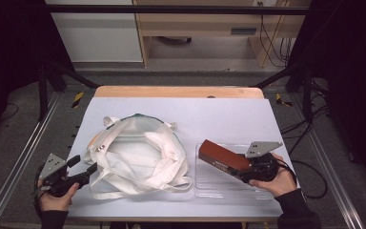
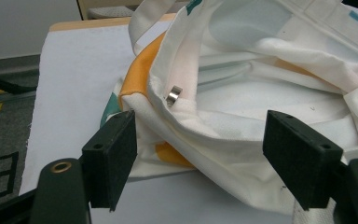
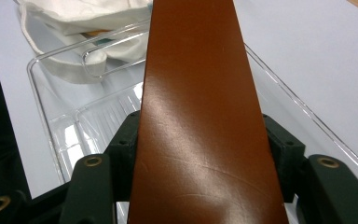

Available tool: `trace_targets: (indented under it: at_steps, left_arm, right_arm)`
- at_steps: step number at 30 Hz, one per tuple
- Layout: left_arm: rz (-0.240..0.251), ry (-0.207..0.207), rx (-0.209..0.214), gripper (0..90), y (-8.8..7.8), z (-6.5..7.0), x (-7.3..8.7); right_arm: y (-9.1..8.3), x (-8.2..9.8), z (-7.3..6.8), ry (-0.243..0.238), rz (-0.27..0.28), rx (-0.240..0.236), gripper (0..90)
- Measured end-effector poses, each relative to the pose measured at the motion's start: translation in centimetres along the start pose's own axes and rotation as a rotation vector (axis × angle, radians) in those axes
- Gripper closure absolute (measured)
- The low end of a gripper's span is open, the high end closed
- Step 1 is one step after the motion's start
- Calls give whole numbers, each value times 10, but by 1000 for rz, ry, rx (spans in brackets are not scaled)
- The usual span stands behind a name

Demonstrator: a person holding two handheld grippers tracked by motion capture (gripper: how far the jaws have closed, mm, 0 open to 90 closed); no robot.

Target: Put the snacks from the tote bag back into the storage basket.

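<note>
A white cloth tote bag lies crumpled on the table with its mouth agape; orange and teal print shows at its edge, and a small metal snap sits on the rim. My left gripper stands open at the bag's left side, its jaws astride the near rim without touching it. My right gripper is shut on a long, glossy brown case, held slanted over a clear plastic tray. In the right gripper view the brown case is clamped between both pads.
The pale blue table has a wooden strip at its far edge. The clear tray's rim lies close to the bag's handles. Black frame bars and cables stand around the table.
</note>
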State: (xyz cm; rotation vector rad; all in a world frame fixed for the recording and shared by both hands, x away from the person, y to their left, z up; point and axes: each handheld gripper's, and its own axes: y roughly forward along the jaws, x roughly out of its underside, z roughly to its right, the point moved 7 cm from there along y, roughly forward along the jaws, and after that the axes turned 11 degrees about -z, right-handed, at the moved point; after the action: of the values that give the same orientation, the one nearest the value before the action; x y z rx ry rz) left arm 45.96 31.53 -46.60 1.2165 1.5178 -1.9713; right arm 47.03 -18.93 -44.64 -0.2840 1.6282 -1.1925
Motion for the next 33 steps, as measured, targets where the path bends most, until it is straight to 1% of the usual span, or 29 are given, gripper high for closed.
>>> trace_targets:
  at_steps: [3,4,8,10,13,15,16,17,19,20,21,22,25,26,27,30,33]
  left_arm:
    - [-1,1,-2,262,0,0,0]
    - [-1,1,-2,262,0,0,0]
    - [-1,0,-4,263,0,0,0]
    - [-1,1,-4,263,0,0,0]
    - [-3,4,-5,263,0,0,0]
    - [-3,4,-4,263,0,0,0]
    - [-3,4,-5,263,0,0,0]
    - [-2,3,-4,263,0,0,0]
    - [-3,5,-4,264,0,0,0]
    - [-4,5,-5,264,0,0,0]
    - [-4,5,-5,265,0,0,0]
    - [-5,6,-5,265,0,0,0]
    - [-5,5,-5,266,0,0,0]
    - [-6,7,-7,266,0,0,0]
    - [-6,5,-5,266,1,0,0]
    - [-5,5,-4,267,1,0,0]
    - [-6,5,-4,267,1,0,0]
  right_arm:
    - [3,1,0,1,-6,-4,432]
    - [5,2,0,-5,-25,0,431]
    - [10,3,-1,-11,-41,-2,431]
    - [13,4,-2,-17,-65,0,431]
    - [17,4,-3,-26,-74,-3,431]
    - [18,5,-3,-21,-84,0,431]
    - [20,6,-2,-19,-79,-4,431]
    - [20,8,-2,-13,-96,-7,430]
    - [22,10,0,-19,-117,0,430]
    - [22,10,0,-12,-131,-1,430]
    - [23,11,0,-13,-133,-8,430]
    - [24,11,0,-9,-151,-12,429]
    - [28,12,0,-12,-182,-19,429]
    - [28,12,0,-1,-188,-23,428]
    - [27,12,1,12,-187,-26,428]
    - [28,12,2,26,-185,-33,424]
    - [29,12,3,27,-195,-27,413]
